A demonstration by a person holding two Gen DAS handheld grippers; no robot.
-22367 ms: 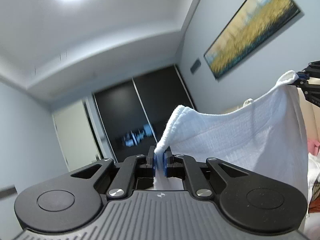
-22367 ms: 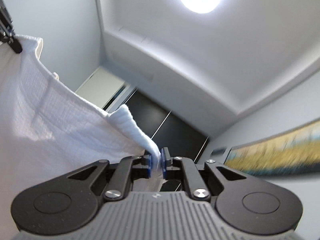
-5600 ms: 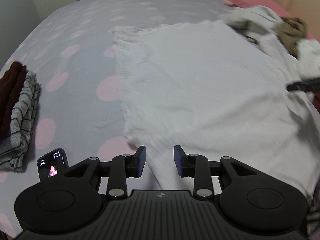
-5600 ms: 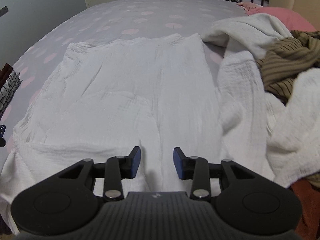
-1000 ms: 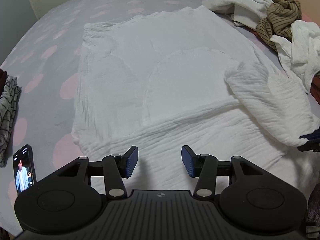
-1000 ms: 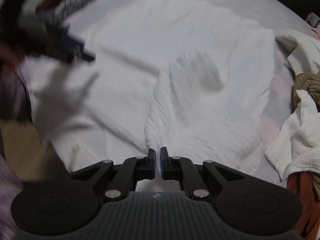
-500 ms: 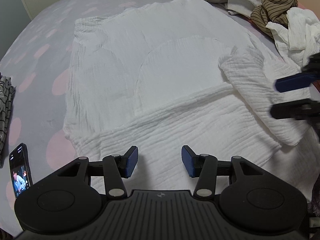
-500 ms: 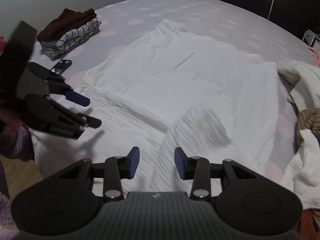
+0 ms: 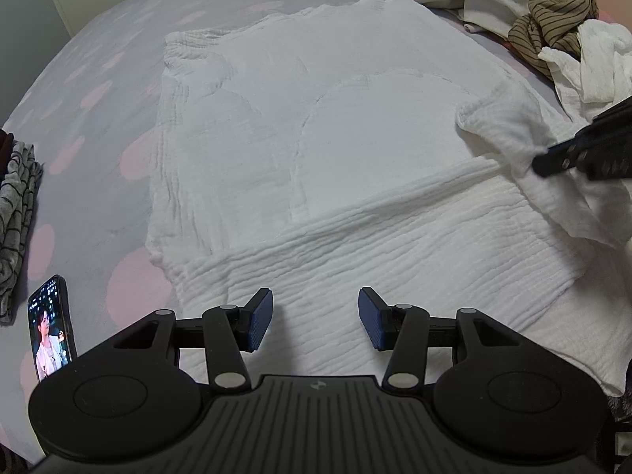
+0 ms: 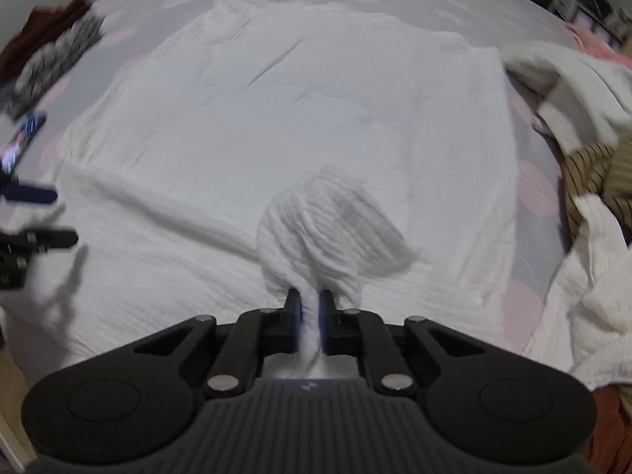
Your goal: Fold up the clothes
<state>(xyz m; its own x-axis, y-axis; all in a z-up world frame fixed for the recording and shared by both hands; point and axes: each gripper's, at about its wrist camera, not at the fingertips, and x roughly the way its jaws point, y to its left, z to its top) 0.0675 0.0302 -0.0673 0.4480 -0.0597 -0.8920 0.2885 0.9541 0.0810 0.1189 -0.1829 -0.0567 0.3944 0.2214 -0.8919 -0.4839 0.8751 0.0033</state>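
Right wrist view: the white garment's sleeve (image 10: pixel 335 229) is being pinched by the right gripper (image 10: pixel 309 318), fingers clamped on it. It is best being carried inward, flat and low, while the left gripper (image 9: pixel 314 322) is being held wide apart over the hem

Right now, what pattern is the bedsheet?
Grey bedsheet with pink dots, clearest in the left wrist view.

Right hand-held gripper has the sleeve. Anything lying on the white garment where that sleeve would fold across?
Nothing visible. The right hand-held gripper is shut on the sleeve, and the white garment ahead is bare cloth. The phone and the pile of clothes lie off it. The left hand-held gripper is open over the near hem.
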